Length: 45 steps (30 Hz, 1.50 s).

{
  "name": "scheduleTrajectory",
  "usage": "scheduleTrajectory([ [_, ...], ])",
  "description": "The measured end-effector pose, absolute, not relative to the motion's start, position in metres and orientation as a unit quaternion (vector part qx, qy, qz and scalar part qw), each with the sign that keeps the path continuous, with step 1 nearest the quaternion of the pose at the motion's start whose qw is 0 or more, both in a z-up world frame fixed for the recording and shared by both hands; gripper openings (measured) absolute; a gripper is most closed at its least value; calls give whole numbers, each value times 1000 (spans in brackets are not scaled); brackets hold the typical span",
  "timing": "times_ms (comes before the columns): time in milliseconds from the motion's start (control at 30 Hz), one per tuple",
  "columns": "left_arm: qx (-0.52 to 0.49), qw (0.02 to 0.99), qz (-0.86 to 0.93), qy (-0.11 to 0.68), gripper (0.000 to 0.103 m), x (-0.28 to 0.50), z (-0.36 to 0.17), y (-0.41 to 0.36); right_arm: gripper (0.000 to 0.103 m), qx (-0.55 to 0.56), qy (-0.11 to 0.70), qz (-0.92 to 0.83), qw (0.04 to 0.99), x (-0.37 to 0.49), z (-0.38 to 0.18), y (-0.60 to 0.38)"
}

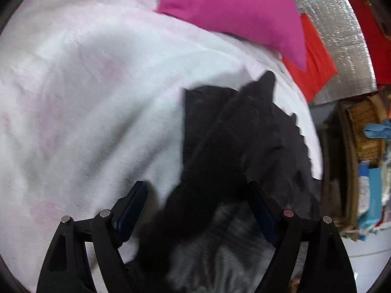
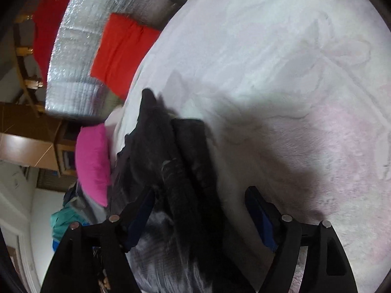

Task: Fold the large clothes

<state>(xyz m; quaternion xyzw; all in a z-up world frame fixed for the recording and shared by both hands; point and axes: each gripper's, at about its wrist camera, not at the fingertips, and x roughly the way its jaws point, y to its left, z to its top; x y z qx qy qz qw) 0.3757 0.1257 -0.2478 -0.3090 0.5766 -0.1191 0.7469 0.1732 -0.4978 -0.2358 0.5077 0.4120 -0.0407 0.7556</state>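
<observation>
A large black garment point(image 1: 227, 146) lies bunched and partly folded on a white-and-pink bed cover point(image 1: 85, 97). In the left wrist view my left gripper point(image 1: 198, 193) is open just above the garment's near end, with cloth between its spread fingers but not clamped. In the right wrist view the same black garment point(image 2: 176, 166) runs away from me as a long folded ridge. My right gripper point(image 2: 200, 197) is open over its near end, and the fingers stand wide apart on either side of the cloth.
A magenta pillow point(image 1: 234, 12) and a red cushion point(image 1: 315, 63) lie at the bed's far edge, against a silver quilted panel point(image 1: 342, 36). A wicker basket point(image 1: 366, 127) and clutter stand beyond the bed. The bed cover point(image 2: 293, 73) spreads wide to the right.
</observation>
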Motion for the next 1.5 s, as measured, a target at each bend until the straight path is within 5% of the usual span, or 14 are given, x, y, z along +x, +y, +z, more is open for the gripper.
scheduleTrajectory([
  [233, -318, 746, -152, 565, 79, 375, -243, 107, 80, 447, 436, -13, 781, 189, -227, -470],
  [267, -321, 747, -152, 562, 71, 376, -242, 105, 74, 435, 438, -17, 787, 191, -224, -465],
  [300, -320, 751, -149, 559, 62, 377, -240, 103, 49, 423, 439, -14, 792, 193, -223, -459],
  [333, -314, 757, -144, 555, 59, 378, -239, 101, 41, 407, 444, -15, 798, 199, -220, -453],
  [600, -308, 799, -136, 498, 37, 388, -218, 88, 25, 327, 374, -81, 864, 229, -181, -435],
  [767, -265, 819, -96, 499, 45, 399, -223, 78, 26, 348, 393, -104, 845, 242, -198, -448],
  [833, -277, 805, -78, 519, 56, 402, -236, 80, 36, 368, 410, -100, 829, 243, -210, -454],
  [1033, -267, 813, -67, 512, 59, 387, -218, 92, 61, 404, 402, -107, 815, 204, -194, -469],
  [1167, -258, 825, -53, 500, 63, 363, -207, 101, 63, 439, 380, -108, 807, 177, -183, -481],
  [1267, -240, 838, -43, 489, 75, 342, -202, 108, 70, 449, 370, -111, 806, 153, -178, -487],
  [1500, -244, 839, -23, 485, 75, 305, -202, 124, 73, 508, 346, -106, 781, 105, -177, -494],
])
